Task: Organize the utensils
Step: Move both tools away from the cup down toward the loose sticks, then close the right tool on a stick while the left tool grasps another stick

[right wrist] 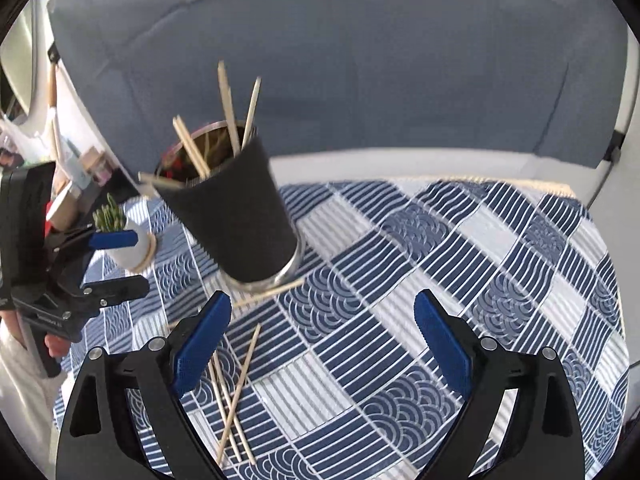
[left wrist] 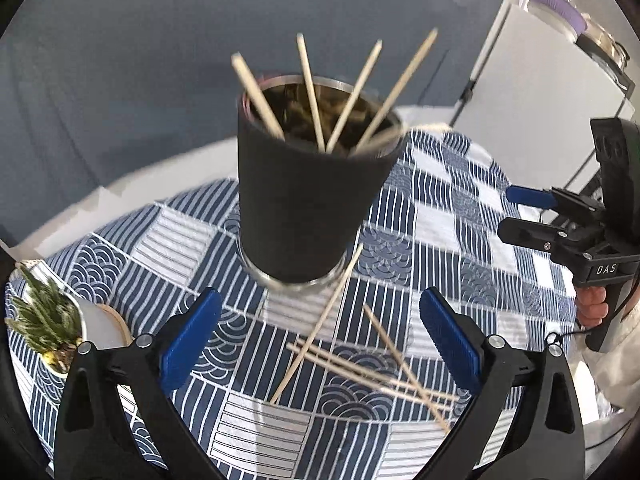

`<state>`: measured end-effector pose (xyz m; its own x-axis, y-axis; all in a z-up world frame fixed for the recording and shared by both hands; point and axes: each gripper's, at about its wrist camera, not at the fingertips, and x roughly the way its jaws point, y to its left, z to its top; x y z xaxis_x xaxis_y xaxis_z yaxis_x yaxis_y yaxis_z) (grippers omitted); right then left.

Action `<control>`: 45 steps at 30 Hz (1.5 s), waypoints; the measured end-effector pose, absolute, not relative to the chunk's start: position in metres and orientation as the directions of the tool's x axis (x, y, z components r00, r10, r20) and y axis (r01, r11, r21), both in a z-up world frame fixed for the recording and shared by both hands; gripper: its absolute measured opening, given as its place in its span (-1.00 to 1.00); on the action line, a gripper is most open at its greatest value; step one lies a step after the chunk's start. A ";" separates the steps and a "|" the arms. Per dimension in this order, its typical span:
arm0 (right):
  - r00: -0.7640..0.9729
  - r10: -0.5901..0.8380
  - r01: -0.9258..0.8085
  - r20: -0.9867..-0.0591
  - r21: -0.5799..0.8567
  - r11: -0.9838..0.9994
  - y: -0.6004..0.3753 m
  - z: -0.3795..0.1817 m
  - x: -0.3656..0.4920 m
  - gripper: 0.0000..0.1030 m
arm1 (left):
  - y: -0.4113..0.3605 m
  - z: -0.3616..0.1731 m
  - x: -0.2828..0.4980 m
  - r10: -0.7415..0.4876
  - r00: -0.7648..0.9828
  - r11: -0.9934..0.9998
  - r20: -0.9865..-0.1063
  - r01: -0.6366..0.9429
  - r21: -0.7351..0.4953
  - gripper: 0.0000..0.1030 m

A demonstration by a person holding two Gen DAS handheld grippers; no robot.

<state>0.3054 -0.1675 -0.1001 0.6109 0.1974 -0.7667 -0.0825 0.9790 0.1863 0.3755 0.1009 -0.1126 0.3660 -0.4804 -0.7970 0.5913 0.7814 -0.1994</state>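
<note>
A: So, the tools first — how do they stand?
B: Left gripper (left wrist: 320, 336) is spread wide, blue pads (left wrist: 190, 338) apart, nothing btwn them. Right gripper (right wrist: 322, 338) same: jaws spread, nothing pinched. Both hang over the table, tilted down.
A: And the utensils?
B: Loose wooden sticks (left wrist: 360, 364) lie crossed on the cloth just under the left gripper; in the right wrist view they sit by its left finger. One long stick (left wrist: 320, 324) lies slanted w/ its far end touching the base of the cup. More sticks (left wrist: 316, 92) stand fanned out inside the dark cup (left wrist: 304, 200), which has a metal rim and base and stands upright, mid-table.
A: Surface?
B: Tablecloth (right wrist: 440, 280), navy and white patchwork, stripes and wave motifs. Small potted plant (right wrist: 120, 228) in a white pot near the left edge, well apart from the cup.
A: Room?
B: Grey-blue sofa back (right wrist: 360, 80) behind the table. White cabinet (left wrist: 532, 92) to the right in the left wrist view, w/ stuff on top, too blurred to name. A hand (left wrist: 592, 306) grips the right handle.
</note>
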 end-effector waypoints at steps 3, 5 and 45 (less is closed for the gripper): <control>0.584 0.218 -0.105 -0.782 0.194 0.975 -0.156 -0.114 0.310 0.72 | 0.101 -0.131 0.379 -0.477 0.327 0.767 -0.816 0.608 -0.204 0.88; 0.571 0.222 -0.118 -0.790 0.188 0.975 -0.148 -0.123 0.313 0.72 | 0.101 -0.141 0.382 -0.476 0.302 0.754 -0.826 0.624 -0.206 0.88; 0.380 0.118 -0.095 -0.917 0.089 0.992 -0.115 -0.200 0.284 -0.90 | 0.024 -0.212 0.380 -0.288 0.241 0.704 -0.927 0.709 -0.034 -0.82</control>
